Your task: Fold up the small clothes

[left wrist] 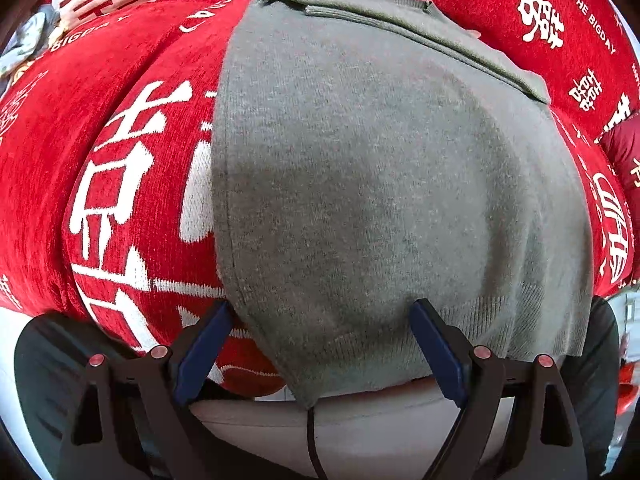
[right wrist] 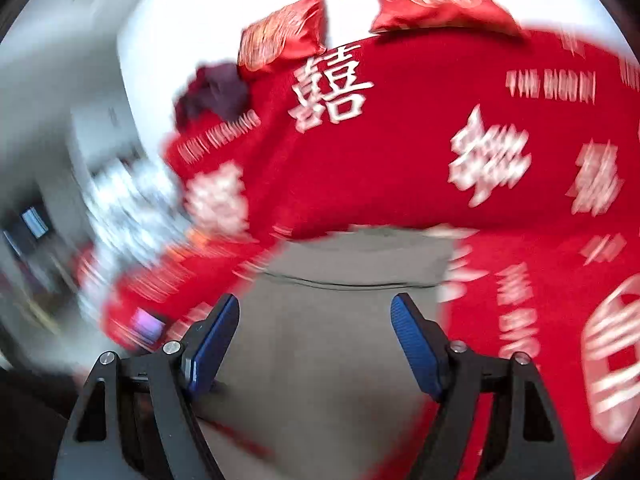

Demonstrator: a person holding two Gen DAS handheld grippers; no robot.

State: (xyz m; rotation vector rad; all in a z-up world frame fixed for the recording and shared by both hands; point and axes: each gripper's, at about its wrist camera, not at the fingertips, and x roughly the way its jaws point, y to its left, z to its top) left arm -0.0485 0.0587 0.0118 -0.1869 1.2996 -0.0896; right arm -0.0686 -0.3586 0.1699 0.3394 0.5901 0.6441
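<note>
A small grey knit garment (left wrist: 380, 168) lies folded on a red bedspread (left wrist: 72, 128) with white characters. Its far end is doubled over into a band, and its near hem hangs at the bed's edge. My left gripper (left wrist: 322, 312) is open, its blue pads either side of the garment's near corner, holding nothing. In the blurred right wrist view the same grey garment (right wrist: 320, 340) lies under and ahead of my right gripper (right wrist: 316, 304), which is open and empty just above it.
Two red embroidered pillows (right wrist: 288, 32) lie at the far side of the bed, with a dark maroon cloth bundle (right wrist: 212, 92) beside them. White furniture and a cluttered area (right wrist: 120, 200) stand off the bed's left edge in the right wrist view.
</note>
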